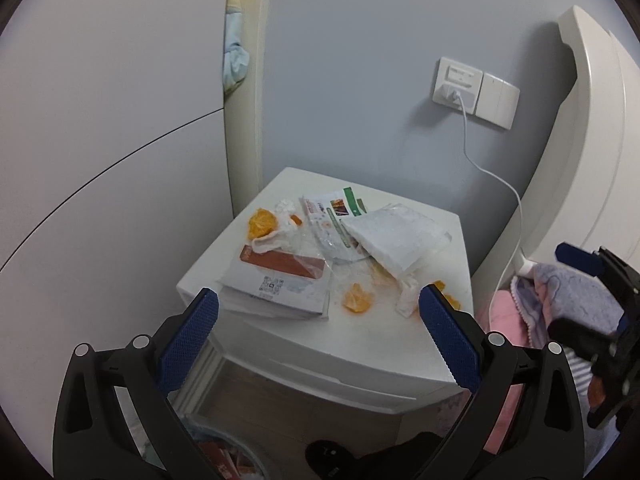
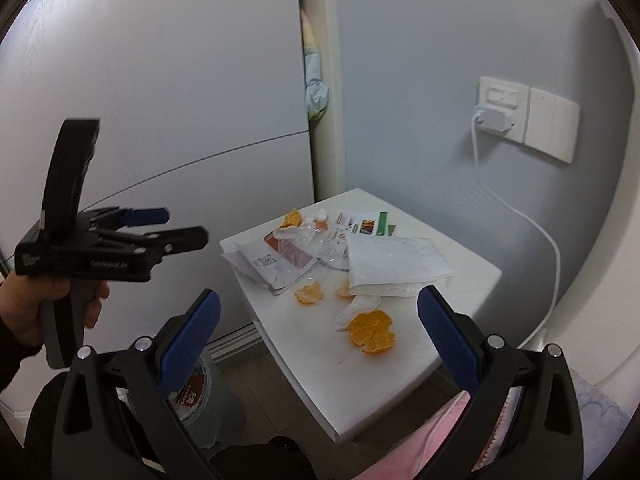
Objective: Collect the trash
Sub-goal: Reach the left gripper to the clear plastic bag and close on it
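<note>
Trash lies scattered over a small white bench (image 2: 360,392) set in the corner between a pale wardrobe door and a blue-grey wall. Orange peel (image 2: 372,332) rests nearest the front edge, touching a crumpled white tissue (image 2: 354,308); two smaller peel pieces (image 2: 309,293) sit just behind it. A white padded mailer (image 2: 394,262) covers the right middle of the top, and a torn packet with an orange panel and a QR code (image 1: 276,276) lies on the left side, overhanging the edge a little. More peel (image 1: 261,223) and clear wrap sit toward the back, beside a printed leaflet (image 2: 366,226).

Both claws hover in front of the bench, touching nothing. The left claw (image 1: 318,316) is spread wide and empty, its blue pads apart. The right claw (image 2: 318,316) is likewise released, holding nothing. A hand (image 2: 48,308) grips the left claw's handle in the right wrist view.

A bin (image 2: 196,396) with rubbish inside stands on the floor below the bench's left edge. A white cable (image 1: 492,176) runs down from a wall socket (image 1: 456,84).
</note>
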Motion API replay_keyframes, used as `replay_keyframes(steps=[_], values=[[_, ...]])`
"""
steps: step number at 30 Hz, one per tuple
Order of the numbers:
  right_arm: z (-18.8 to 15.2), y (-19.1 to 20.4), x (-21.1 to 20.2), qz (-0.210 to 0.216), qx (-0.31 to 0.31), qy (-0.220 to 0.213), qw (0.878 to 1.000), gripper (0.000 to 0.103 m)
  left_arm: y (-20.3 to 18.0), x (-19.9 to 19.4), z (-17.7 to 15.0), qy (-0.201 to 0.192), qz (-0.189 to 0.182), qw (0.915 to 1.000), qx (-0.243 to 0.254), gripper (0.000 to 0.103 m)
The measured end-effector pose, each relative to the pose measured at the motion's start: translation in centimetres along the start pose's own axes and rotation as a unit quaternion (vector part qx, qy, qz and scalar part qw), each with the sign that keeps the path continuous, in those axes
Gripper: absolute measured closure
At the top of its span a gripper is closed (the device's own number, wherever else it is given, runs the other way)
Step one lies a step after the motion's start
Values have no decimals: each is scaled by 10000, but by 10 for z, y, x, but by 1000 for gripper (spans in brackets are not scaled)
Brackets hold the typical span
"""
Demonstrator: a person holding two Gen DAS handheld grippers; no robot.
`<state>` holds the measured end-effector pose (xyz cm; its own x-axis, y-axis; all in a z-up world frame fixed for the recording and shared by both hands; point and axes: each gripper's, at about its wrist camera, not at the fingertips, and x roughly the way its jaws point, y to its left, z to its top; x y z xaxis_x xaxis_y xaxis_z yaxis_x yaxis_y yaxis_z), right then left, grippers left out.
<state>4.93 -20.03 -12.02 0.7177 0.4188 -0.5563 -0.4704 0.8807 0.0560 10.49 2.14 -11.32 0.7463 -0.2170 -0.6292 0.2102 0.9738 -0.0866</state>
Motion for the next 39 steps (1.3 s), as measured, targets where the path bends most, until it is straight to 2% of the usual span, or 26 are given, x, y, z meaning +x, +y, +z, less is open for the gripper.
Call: replay_keyframes(steps=[4,11,19,21,22,23,31,37,39], values=[[-5,-3,25,73,-132,86,9998,7,1,25,4,174,170,9996,114,6],[-13,-9,64,225,-253,199,9992,7,9,68,6,503,-171,9985,106,6],[-17,-12,97,290,-418,308,9982,7,15,97,10,667,-480,9965,182,8],[-20,-10,104,276,-483,361,9978,11,17,106,10,710,-506,9961,148,24],[-21,-8,108,275,-500,398,9976,16,17,112,9,778,-478,9957,143,40],[-23,-8,111,298,-488,436,9974,23,18,118,7,847,-504,9951,111,44],[-31,-4,128,189,-563,458,9972,28,19,140,0,1040,-829,9911,48,45],[-30,-3,140,191,-650,523,9963,45,22,150,-1,1090,-1016,9888,-87,45],[-30,-3,143,204,-632,576,9961,53,22,150,-1,1046,-1079,9886,-67,50]])
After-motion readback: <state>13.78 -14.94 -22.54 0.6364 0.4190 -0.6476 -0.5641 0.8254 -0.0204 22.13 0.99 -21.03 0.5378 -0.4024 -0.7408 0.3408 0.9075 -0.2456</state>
